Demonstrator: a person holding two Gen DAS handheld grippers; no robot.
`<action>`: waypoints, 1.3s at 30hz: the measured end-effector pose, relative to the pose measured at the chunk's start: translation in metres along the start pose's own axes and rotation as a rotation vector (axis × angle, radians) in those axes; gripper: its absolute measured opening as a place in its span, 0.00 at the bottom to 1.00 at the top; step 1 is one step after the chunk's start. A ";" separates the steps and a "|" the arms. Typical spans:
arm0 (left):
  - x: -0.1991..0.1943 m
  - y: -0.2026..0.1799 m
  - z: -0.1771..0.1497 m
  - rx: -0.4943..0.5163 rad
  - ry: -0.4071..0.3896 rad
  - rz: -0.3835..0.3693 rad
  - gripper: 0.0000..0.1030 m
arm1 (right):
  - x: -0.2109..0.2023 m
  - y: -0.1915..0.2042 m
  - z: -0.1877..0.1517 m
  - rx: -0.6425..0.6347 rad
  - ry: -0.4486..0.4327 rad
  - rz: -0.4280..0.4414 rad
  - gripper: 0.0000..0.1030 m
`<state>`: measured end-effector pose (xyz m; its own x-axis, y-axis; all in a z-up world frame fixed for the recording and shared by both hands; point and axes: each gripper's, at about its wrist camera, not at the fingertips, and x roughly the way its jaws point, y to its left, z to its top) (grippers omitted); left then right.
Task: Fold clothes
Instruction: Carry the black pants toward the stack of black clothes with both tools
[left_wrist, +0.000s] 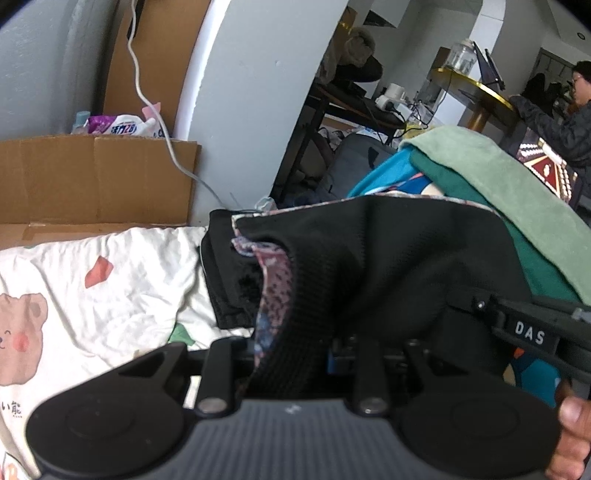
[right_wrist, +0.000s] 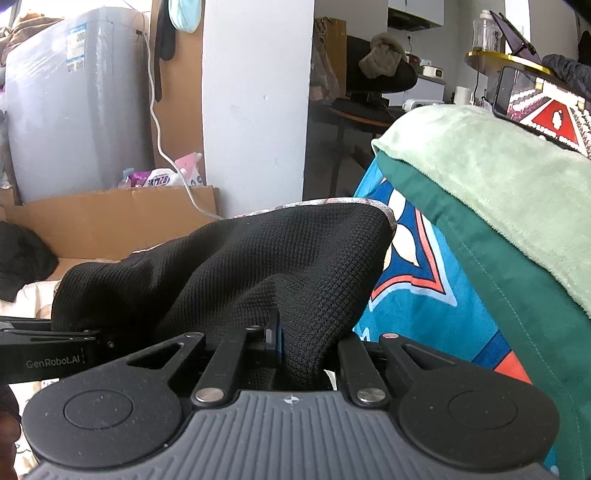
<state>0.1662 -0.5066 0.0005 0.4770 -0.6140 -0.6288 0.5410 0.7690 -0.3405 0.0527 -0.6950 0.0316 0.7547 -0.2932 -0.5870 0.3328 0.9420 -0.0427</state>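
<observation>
In the left wrist view, the left gripper (left_wrist: 295, 354) was clenched on a bunched fold of the black waffle-knit garment with patterned lining (left_wrist: 369, 258), raised over the white bear-print sheet (left_wrist: 110, 295). In the right wrist view, the right gripper (right_wrist: 295, 350) pinched the same garment (right_wrist: 258, 258) beside a stack of green and blue folded clothes (right_wrist: 480, 240).
</observation>
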 end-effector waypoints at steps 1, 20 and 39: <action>0.002 0.000 0.000 -0.003 0.000 0.000 0.29 | 0.003 0.000 0.000 -0.004 -0.001 -0.001 0.08; 0.070 0.003 0.040 0.025 -0.021 -0.012 0.29 | 0.082 -0.011 0.045 -0.079 -0.017 -0.035 0.08; 0.159 0.049 0.100 0.082 -0.005 -0.076 0.29 | 0.186 -0.016 0.097 -0.173 0.007 -0.043 0.09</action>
<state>0.3375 -0.5846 -0.0461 0.4360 -0.6710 -0.5997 0.6307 0.7032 -0.3282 0.2426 -0.7805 0.0011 0.7377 -0.3335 -0.5871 0.2623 0.9428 -0.2060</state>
